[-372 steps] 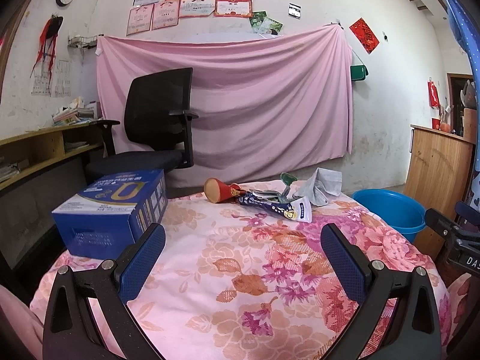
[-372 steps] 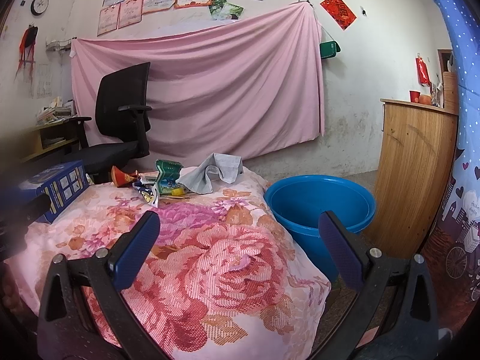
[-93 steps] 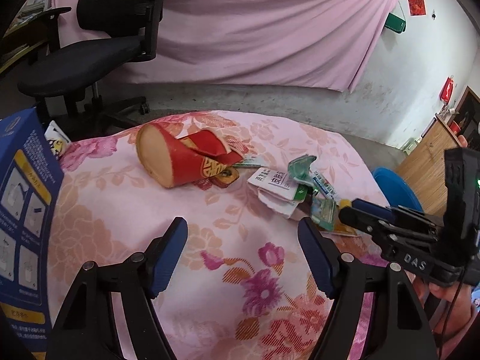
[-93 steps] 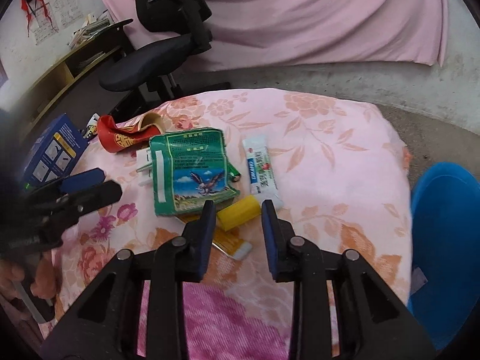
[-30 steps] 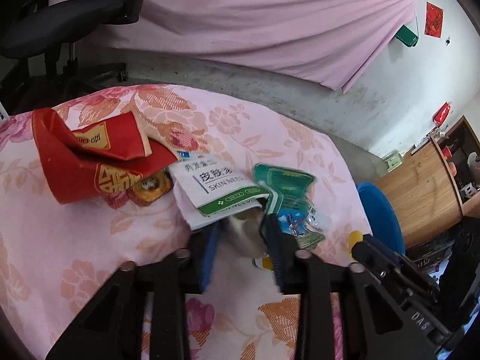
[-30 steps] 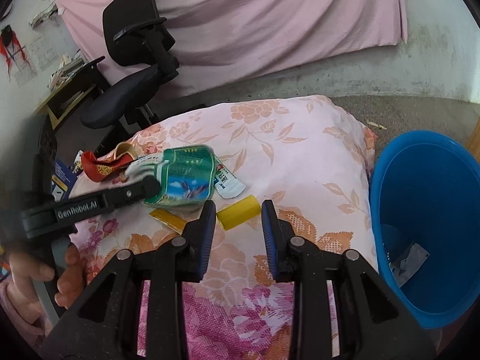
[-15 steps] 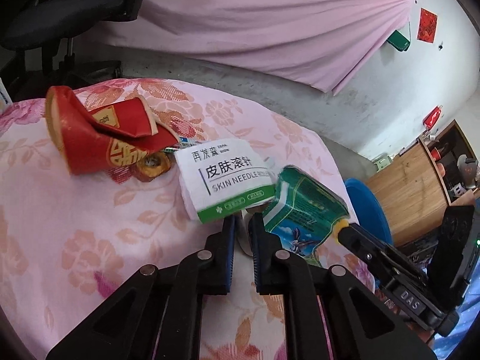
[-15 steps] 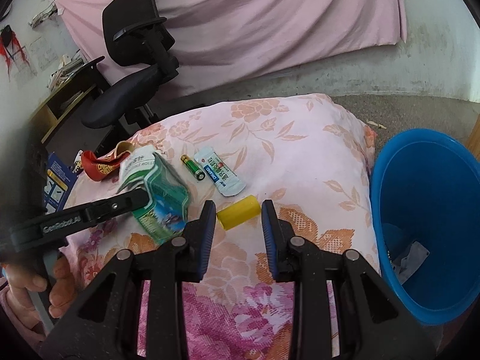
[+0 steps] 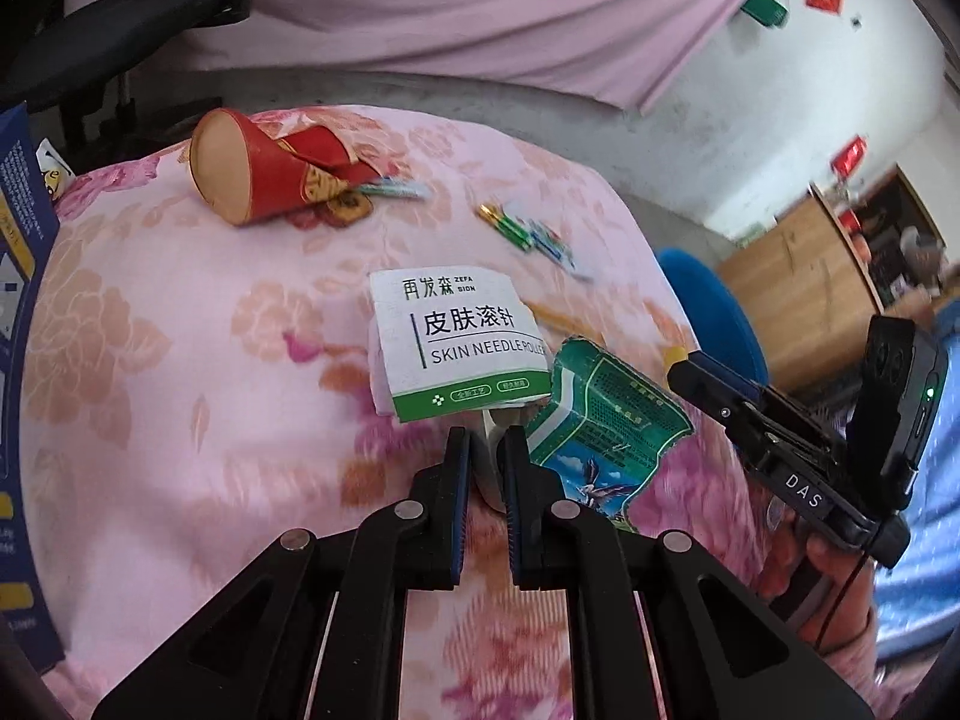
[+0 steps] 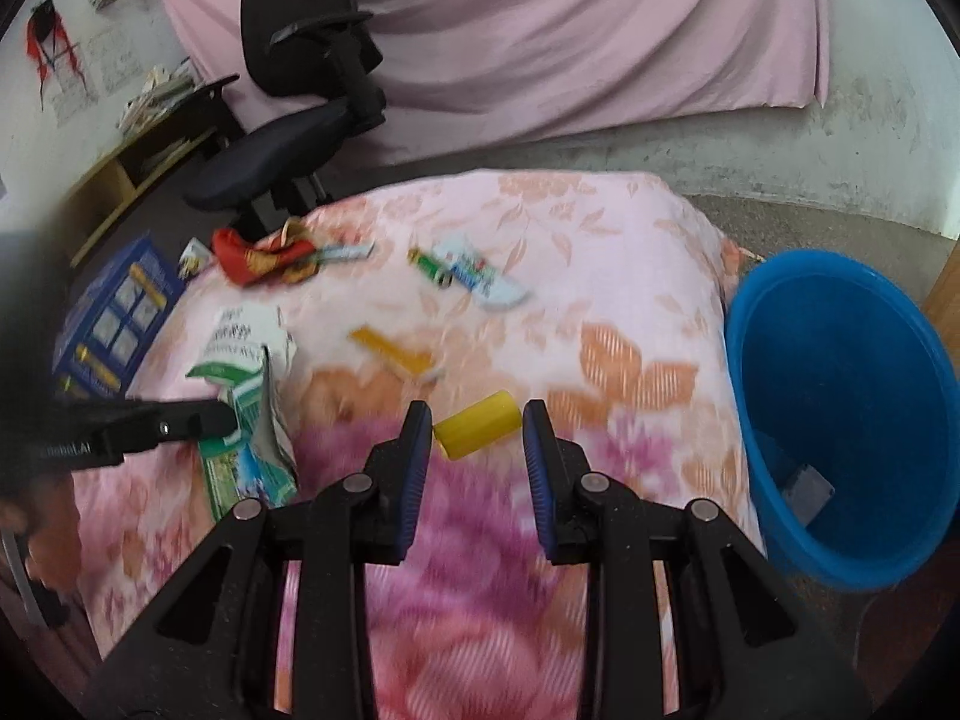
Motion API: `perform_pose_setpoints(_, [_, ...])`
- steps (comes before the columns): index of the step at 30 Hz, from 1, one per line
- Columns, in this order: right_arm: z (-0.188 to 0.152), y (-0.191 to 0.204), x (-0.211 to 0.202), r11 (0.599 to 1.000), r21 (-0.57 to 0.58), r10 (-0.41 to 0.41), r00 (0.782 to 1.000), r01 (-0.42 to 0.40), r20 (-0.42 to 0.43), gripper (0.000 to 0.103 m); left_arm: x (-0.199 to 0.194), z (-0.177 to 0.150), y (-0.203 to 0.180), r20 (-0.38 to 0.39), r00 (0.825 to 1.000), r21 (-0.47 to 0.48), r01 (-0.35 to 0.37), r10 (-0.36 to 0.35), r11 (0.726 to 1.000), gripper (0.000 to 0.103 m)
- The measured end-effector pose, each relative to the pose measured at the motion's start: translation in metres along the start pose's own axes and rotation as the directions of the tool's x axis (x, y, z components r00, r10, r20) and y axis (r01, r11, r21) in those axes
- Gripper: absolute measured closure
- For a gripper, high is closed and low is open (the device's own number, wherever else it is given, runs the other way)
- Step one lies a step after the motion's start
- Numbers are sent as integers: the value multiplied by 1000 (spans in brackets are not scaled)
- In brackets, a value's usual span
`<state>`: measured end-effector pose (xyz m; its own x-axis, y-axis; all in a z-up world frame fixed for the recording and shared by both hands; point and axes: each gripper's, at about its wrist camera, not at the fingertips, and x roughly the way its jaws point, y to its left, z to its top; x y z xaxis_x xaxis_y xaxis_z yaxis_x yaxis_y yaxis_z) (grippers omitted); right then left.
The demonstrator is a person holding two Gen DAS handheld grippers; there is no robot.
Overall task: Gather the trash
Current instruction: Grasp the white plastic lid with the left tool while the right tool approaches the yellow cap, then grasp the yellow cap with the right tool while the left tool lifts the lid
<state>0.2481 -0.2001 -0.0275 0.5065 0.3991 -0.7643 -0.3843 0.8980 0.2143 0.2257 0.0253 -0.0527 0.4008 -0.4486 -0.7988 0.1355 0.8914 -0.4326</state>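
Low centre in the left wrist view, the left claw (image 9: 485, 450) is clamped on a bundle of flattened packaging: a white skin needle roller box (image 9: 459, 343) and a green wrapper (image 9: 600, 429), lifted just above the floral surface (image 9: 180, 360). Both look light, thin and crumpled, likely to slide apart, so pinch where they overlap. In the right wrist view, the right claw (image 10: 477, 450) stands apart around a small yellow cylinder (image 10: 477, 423), with the blue bucket (image 10: 840, 360) at right.
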Motion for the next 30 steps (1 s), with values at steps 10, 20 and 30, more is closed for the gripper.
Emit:
perform_pose_setpoints(10, [-9, -6, -12, 998, 35, -50, 999, 50, 3, 44, 4, -6, -11, 23, 999, 58, -36, 35, 998, 77])
perform_pose_setpoints(20, [-11, -9, -12, 998, 50, -42, 999, 42, 3, 44, 18, -7, -27, 58, 994, 133, -100, 93, 986, 60])
perform_pose_setpoints(30, [-21, 2, -24, 998, 18, -58, 997, 57, 50, 44, 4, -9, 1, 76, 997, -53, -2, 6, 999, 89])
